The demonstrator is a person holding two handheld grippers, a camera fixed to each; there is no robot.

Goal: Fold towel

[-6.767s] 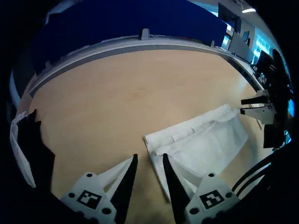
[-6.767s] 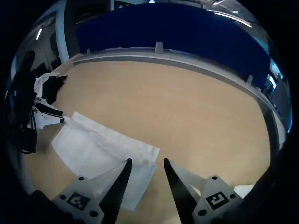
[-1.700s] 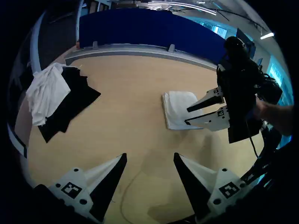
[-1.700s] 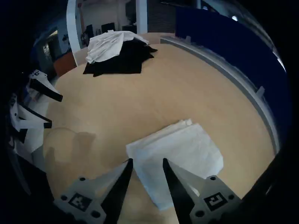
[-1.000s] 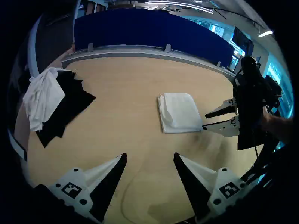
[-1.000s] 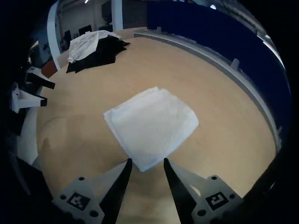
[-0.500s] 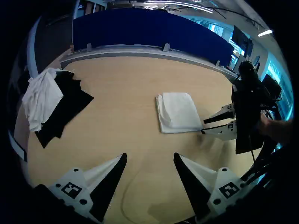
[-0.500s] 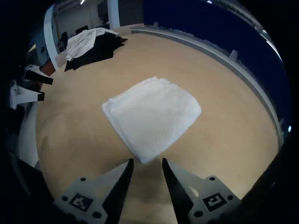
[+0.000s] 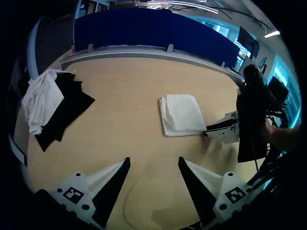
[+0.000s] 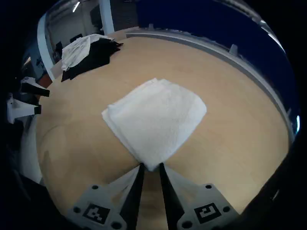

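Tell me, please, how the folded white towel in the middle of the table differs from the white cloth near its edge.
The folded towel lies flat and squared in neat layers; the white cloth is crumpled and loose. The folded towel rests directly on the wooden table, while the white cloth is draped over black fabric. Both are white.

Light wooden table (image 9: pixel 126 96) bears a folded white towel (image 9: pixel 180 115) and a black-and-white cloth pile (image 9: pixel 67 109)

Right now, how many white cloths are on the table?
2: the folded towel at the table's centre, corner between the right gripper's fingers, and a crumpled white cloth on black fabric at its edge. More may hide underneath.
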